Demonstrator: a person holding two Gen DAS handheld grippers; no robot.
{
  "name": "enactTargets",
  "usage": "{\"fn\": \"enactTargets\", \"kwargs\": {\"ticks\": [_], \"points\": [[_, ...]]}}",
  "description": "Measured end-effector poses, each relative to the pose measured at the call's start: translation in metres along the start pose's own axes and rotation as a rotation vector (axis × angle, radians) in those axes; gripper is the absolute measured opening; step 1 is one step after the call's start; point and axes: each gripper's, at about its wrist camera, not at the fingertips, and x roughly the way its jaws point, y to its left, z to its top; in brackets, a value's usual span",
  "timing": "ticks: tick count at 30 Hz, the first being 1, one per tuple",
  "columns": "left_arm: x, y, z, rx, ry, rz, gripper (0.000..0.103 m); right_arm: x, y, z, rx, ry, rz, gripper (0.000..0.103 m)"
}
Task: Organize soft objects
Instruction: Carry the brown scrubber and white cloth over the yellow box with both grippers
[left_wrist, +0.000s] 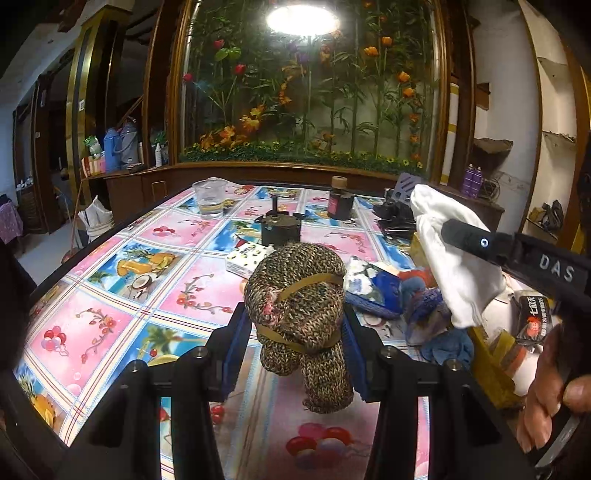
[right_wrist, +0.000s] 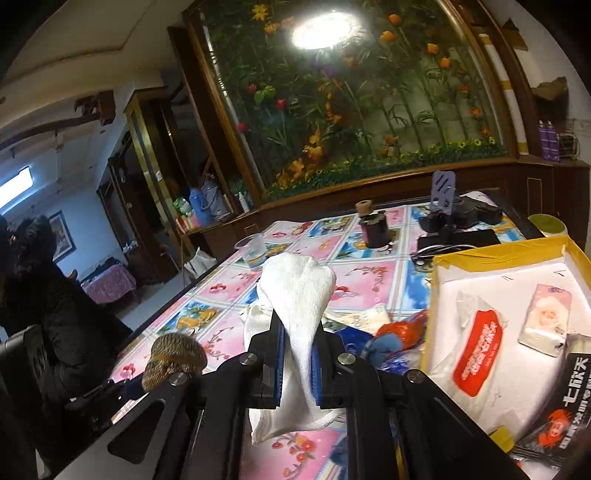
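Observation:
My left gripper (left_wrist: 295, 328) is shut on a brown knitted bundle (left_wrist: 299, 295) bound with tan rubber bands, held above the patterned tablecloth (left_wrist: 122, 302). The same knitted bundle (right_wrist: 173, 356) shows at the lower left of the right wrist view. My right gripper (right_wrist: 297, 354) is shut on a white cloth (right_wrist: 295, 291), which sticks up above the blue pads and hangs below them. In the left wrist view that white cloth (left_wrist: 454, 254) appears at the right with the right gripper's black finger (left_wrist: 476, 240) across it.
A yellow-edged box (right_wrist: 439, 280) at the right holds a wet-wipe pack (right_wrist: 476, 350) and tissue packets. Blue and red soft items (left_wrist: 421, 295) lie heaped beside it. A plastic cup (left_wrist: 209, 197), dark jars (left_wrist: 340, 203), a black pot (left_wrist: 280, 227) and a phone stand (right_wrist: 443, 192) stand farther back.

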Motion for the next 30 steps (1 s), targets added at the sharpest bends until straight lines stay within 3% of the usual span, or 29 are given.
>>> {"fn": "enactTargets", "kwargs": {"ticks": [14, 23, 30], "points": [[0.009, -0.011, 0.003, -0.035, 0.036, -0.047, 0.047, -0.033, -0.045, 0.013, 0.084, -0.062, -0.048, 0.012], [0.01, -0.047, 0.015, -0.006, 0.055, -0.128, 0.047, -0.052, -0.08, 0.018, 0.174, -0.059, -0.1, 0.012], [0.007, -0.093, 0.031, 0.044, 0.053, -0.223, 0.047, -0.069, -0.128, 0.022, 0.3, -0.048, -0.216, 0.012]]}}
